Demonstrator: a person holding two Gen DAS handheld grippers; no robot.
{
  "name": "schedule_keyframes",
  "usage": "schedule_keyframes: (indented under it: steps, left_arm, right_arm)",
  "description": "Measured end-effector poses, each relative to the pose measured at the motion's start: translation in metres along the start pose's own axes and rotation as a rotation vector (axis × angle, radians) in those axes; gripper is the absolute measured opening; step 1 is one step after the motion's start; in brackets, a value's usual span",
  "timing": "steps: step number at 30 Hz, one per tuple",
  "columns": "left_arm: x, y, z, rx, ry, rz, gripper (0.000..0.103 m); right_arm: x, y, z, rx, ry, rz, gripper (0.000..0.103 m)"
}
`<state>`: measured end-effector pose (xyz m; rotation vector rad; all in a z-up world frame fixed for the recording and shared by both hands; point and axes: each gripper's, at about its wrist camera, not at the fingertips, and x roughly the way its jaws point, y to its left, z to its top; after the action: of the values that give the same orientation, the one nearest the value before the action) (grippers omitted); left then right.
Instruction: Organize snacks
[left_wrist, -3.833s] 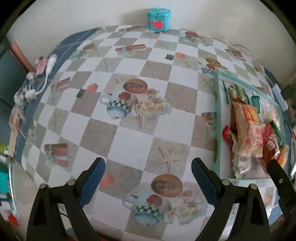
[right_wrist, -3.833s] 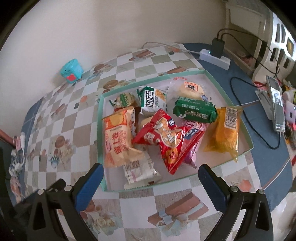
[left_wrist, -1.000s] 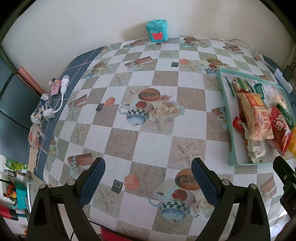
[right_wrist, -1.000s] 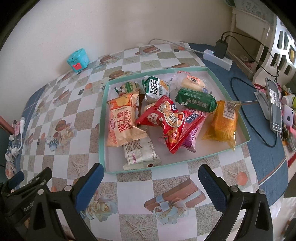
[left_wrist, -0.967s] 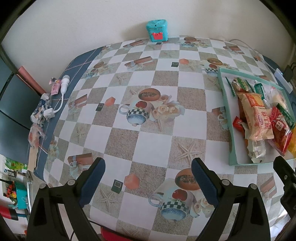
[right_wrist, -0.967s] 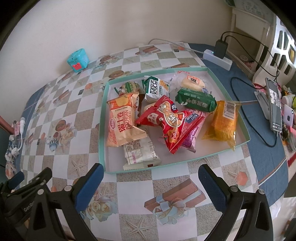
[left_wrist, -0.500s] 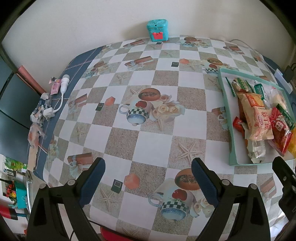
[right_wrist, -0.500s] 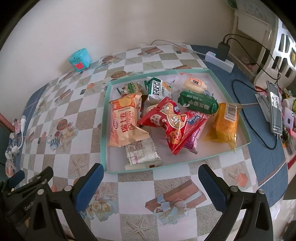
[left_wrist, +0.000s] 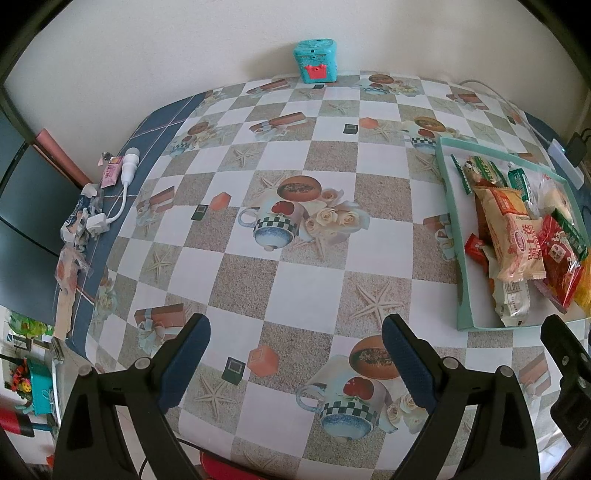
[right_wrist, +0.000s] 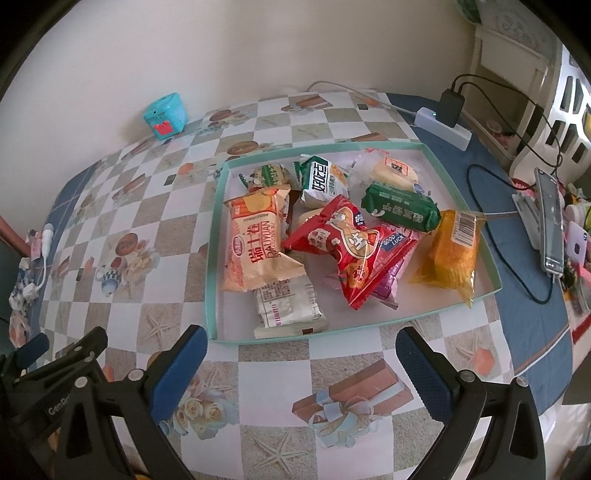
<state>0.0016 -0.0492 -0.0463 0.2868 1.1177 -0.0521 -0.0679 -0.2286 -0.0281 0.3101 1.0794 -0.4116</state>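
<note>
I am holding both claws above the table (left_wrist: 306, 288), which is wearing a checkered cloth printed with teacups and starfish. The shallow green-rimmed tray (right_wrist: 212, 258) is sitting toward the table's right edge, and the snacks are lying piled inside it: an orange cracker bag (right_wrist: 255, 240) along its left wall, a red packet (right_wrist: 347, 240) in the middle, a yellow packet (right_wrist: 452, 253) at its right wall, a green packet (right_wrist: 400, 208) behind them, a white pack (right_wrist: 288, 302) at its near wall. My left claw (left_wrist: 295, 363) is hanging released over bare cloth, gripping nothing. My right claw (right_wrist: 301, 373) is likewise gaping wide, just short of the tray's near rim. A small teal box (left_wrist: 315, 61) is standing at the table's far edge against the wall.
</note>
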Motion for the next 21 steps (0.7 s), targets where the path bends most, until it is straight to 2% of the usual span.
schedule_keyframes:
  steps: [21]
  left_arm:
    - [0.0000,0.0006,0.0004,-0.003,0.005,-0.004,0.094]
  right_arm:
    - [0.0015,0.0021,-0.0006,-0.013,0.003,-0.001,0.103]
